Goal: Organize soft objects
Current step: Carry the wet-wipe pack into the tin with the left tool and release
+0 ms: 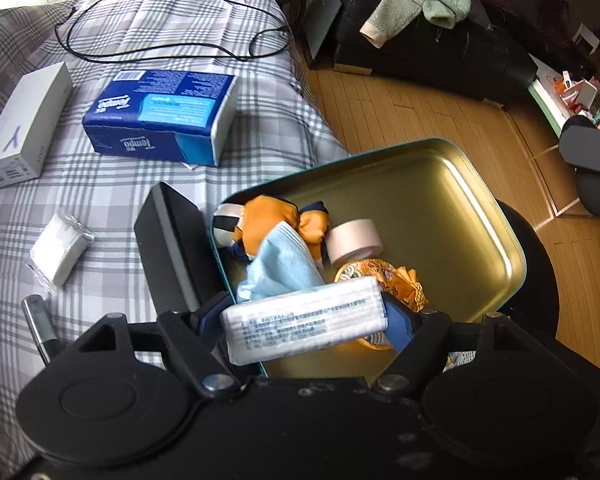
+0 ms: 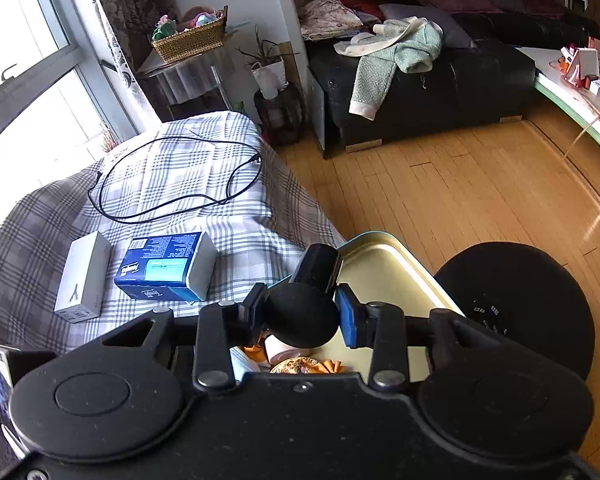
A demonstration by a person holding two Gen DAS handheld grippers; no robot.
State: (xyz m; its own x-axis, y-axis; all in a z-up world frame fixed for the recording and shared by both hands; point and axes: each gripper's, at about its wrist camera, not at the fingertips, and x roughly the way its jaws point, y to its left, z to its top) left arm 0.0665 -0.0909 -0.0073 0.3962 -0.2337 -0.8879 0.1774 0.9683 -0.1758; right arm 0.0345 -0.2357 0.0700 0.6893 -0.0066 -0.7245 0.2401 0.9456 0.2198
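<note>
The left claw (image 1: 304,330) points down and squeezes a white pack. The right claw (image 2: 300,316) seems clamped tight on something black and round.

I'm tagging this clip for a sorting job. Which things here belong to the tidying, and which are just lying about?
In the job:
- tin
- white pack in left tongs
- black object in right tongs
- small white pack

Lying about:
- tissue box
- grey box
- cable
- green garment
</note>
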